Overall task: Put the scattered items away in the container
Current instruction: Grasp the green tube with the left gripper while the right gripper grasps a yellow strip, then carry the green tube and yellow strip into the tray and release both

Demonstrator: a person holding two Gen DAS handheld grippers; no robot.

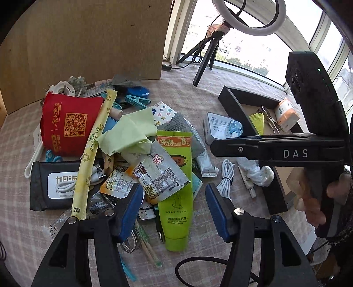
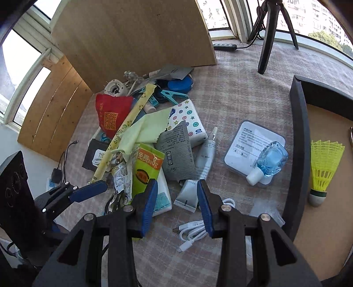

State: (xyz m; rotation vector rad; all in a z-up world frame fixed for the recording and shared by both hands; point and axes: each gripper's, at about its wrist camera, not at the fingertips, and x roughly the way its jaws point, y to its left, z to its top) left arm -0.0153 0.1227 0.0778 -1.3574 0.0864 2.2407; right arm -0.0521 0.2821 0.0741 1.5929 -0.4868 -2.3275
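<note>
Home windowsill nook: apartment windows (image 1: 247,50), household clutter (image 1: 123,154), ring light (image 1: 249,15).

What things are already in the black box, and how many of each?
Yellow shuttlecock: 1
Orange and white packet: 1
Metal tool: 1
Total: 3 showing in the black box; part of it is hidden.

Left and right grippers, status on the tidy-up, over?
Left gripper open over green hand-cream tube. Right gripper open, empty. Pile mostly outside container; shuttlecock already in.

Ring light (image 1: 249,16) on black tripod (image 1: 206,59), wooden board (image 2: 136,33) behind
</note>
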